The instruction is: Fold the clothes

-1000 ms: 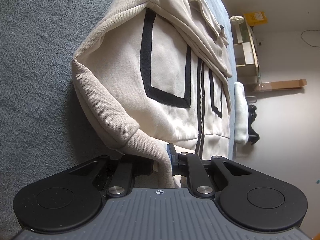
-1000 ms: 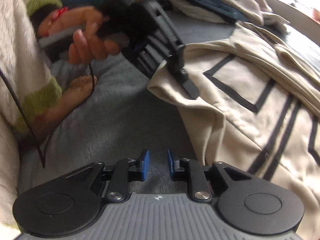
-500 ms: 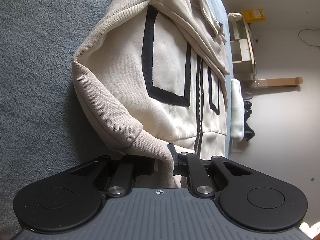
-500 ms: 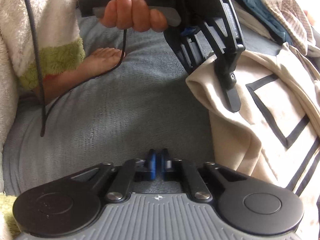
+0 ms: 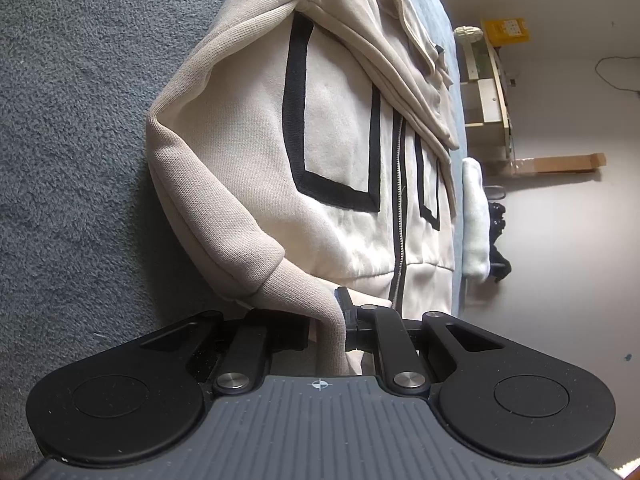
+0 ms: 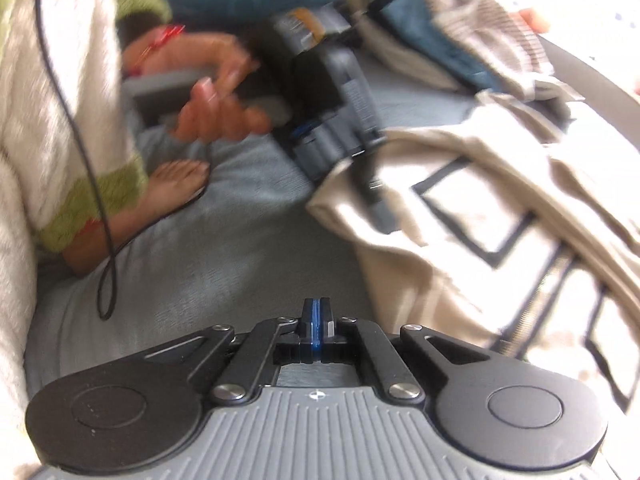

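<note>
Left gripper (image 5: 326,320) clamps the hoodie cuff (image 5: 316,304); right gripper (image 6: 316,322) closed, empty.

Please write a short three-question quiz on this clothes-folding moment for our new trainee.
1. True or false: the left gripper is shut on the cuff of the beige hoodie.
2. What do the right gripper fingers hold?
3. The hoodie lies on: A) a wooden floor, B) a grey blanket, C) a glass table.

Key: 1 true. 2 nothing, the blue pads meet with nothing between them. 3 B.
</note>
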A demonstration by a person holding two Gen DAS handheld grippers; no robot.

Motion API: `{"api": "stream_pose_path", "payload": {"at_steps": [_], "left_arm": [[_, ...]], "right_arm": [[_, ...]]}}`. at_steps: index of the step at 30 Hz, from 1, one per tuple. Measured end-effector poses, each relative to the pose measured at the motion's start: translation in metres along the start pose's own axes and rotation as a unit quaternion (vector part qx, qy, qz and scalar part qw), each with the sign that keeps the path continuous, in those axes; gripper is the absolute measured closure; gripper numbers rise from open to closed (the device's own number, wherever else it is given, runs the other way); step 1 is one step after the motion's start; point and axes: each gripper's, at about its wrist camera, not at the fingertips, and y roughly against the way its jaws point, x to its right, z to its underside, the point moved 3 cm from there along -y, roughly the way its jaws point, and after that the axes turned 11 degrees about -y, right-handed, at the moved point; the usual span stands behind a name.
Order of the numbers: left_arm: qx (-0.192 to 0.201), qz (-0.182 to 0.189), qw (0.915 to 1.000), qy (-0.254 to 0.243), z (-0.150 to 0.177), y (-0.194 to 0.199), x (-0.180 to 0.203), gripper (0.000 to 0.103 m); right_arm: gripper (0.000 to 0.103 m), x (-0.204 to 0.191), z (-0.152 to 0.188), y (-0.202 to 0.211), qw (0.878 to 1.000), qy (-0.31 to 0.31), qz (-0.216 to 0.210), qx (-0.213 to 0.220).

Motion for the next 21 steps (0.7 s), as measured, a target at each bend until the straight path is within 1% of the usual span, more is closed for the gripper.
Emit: {"api": "stream_pose_path", "payload": {"at_steps": [3,5,6,9,12,15,18,19,21], "left_arm": [[0.002,-0.005,1.0000,-0.003,0.001,0.000,0.001,0.090],[0.004,-0.008,1.0000,-0.005,0.001,0.000,0.002,0.090],[0.004,-0.010,0.9999,-0.005,0.001,-0.001,0.003,0.090],[0.006,-0.014,0.9999,-0.008,0.001,-0.001,0.004,0.090],[0.007,-0.018,0.9998,-0.010,0.002,-0.001,0.005,0.090],[0.009,-0.022,0.9997,-0.011,0.002,0.000,0.006,0.090],[0.009,-0.025,0.9996,-0.012,0.003,0.000,0.006,0.091],[0.009,-0.025,0.9996,-0.013,0.003,0.000,0.007,0.091],[0.008,-0.028,0.9995,-0.015,0.003,0.000,0.007,0.090]], "right_arm": [[0.103,0.016,0.000,0.022,0.998,-0.039,0.042,0.025],[0.103,0.025,0.005,0.038,0.994,-0.065,0.078,0.041],[0.103,0.031,0.009,0.048,0.990,-0.082,0.103,0.049],[0.103,0.050,0.024,0.080,0.973,-0.130,0.177,0.072],[0.103,0.068,0.039,0.112,0.947,-0.178,0.249,0.095],[0.103,0.086,0.055,0.144,0.913,-0.224,0.319,0.117],[0.103,0.103,0.071,0.178,0.871,-0.268,0.387,0.138],[0.103,0.109,0.079,0.190,0.853,-0.285,0.412,0.145],[0.103,0.121,0.109,0.229,0.793,-0.334,0.485,0.158]]}}
